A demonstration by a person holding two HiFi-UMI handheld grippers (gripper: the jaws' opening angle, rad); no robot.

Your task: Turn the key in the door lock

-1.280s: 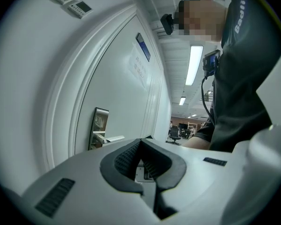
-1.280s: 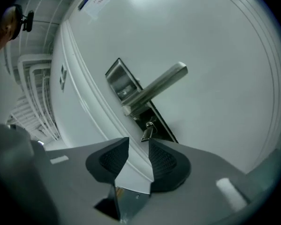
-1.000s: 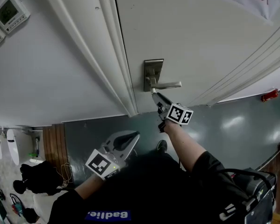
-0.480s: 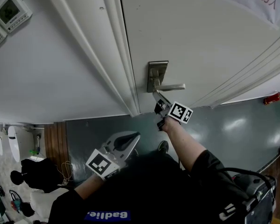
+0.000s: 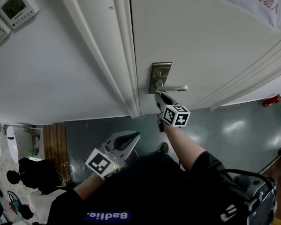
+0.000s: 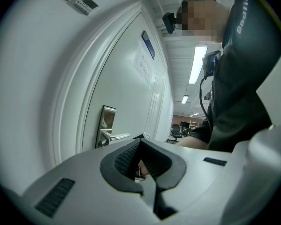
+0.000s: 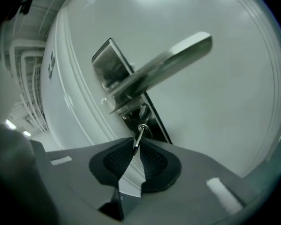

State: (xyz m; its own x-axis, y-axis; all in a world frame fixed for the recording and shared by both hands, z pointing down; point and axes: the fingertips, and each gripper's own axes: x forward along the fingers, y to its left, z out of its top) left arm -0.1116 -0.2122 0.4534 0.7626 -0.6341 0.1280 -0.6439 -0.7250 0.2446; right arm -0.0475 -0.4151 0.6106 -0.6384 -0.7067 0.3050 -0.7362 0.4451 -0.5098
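The left gripper (image 6: 140,143) hangs back by the person's body, well short of the plate (image 6: 105,125). Its tips are together with nothing between them. The right gripper (image 7: 136,147) is up at the plate, just beside its lower end and under the handle (image 7: 173,60). Its jaws are closing, and the key (image 7: 139,136) stands between the two pads (image 7: 113,161) at their very tips. The key's head is pinched there edge-on, touching both pads, while a narrow wedge of gap shows farther back between them. From the tips the key's shaft runs into the keyhole (image 7: 143,129) in the plate, tilted a little off the plate's long line. Beyond the plate lies the white door (image 7: 215,125). Two wall panels (image 5: 17,6) sit well off from the plate, across the door frame (image 5: 107,55).
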